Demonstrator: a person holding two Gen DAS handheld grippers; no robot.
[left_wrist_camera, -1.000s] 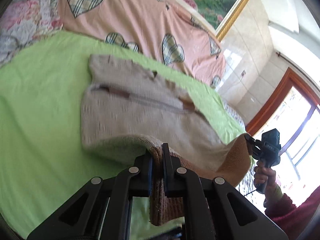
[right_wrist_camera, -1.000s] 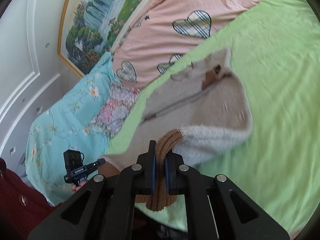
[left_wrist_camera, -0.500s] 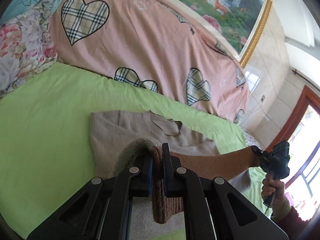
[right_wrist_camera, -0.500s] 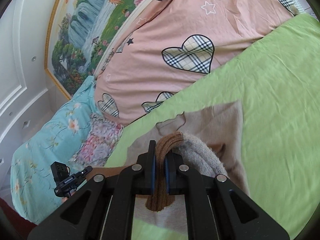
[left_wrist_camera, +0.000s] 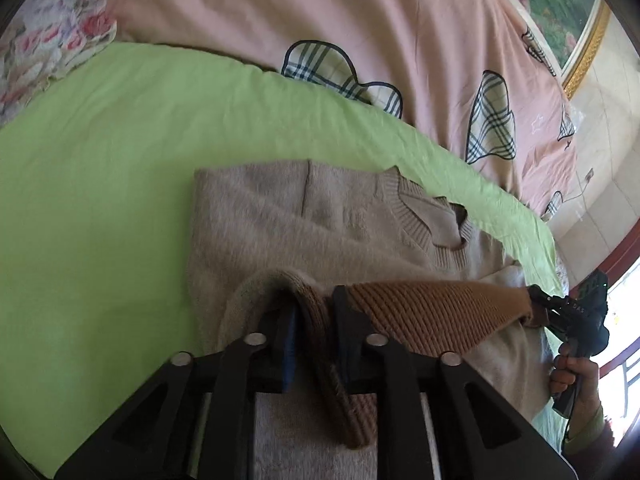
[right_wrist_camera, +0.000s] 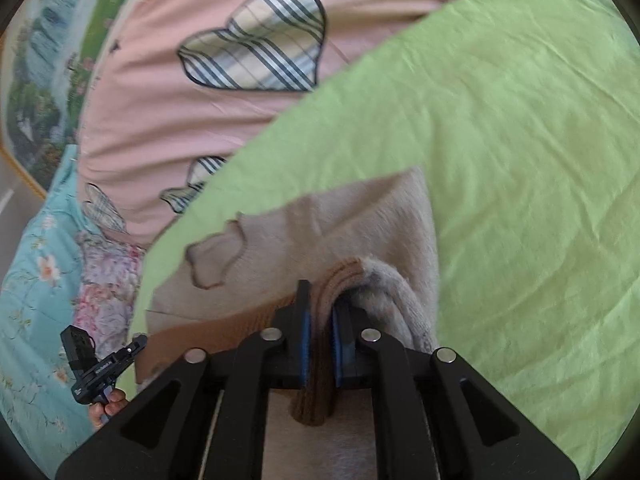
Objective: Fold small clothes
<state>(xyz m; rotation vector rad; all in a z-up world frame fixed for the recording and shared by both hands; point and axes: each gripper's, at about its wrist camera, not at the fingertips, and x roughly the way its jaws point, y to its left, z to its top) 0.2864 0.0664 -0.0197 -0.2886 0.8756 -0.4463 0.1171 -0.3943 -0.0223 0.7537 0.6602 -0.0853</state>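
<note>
A small beige knit sweater [left_wrist_camera: 304, 224] with a brown ribbed hem [left_wrist_camera: 432, 312] lies on the green sheet [left_wrist_camera: 104, 168], its collar [left_wrist_camera: 420, 220] toward the pink quilt. My left gripper [left_wrist_camera: 314, 316] is shut on the left end of the hem, low over the sweater's body. My right gripper [right_wrist_camera: 320, 316] is shut on the right end of the hem [right_wrist_camera: 316, 384]. The hem stretches taut between them over the sweater [right_wrist_camera: 360, 224]. The right gripper also shows in the left wrist view [left_wrist_camera: 576, 316], and the left gripper in the right wrist view [right_wrist_camera: 96, 364].
A pink quilt [left_wrist_camera: 360, 24] with plaid hearts lies along the far side of the sheet. Floral bedding [right_wrist_camera: 40, 280] lies to the left. A framed landscape painting [left_wrist_camera: 560, 12] hangs on the wall behind. A window with a red-brown frame [left_wrist_camera: 616, 256] is at the right.
Both grippers have carried the hem forward and down over the sweater toward its collar. The lower half now lies folded over the upper half, and both views sit closer to the bed.
</note>
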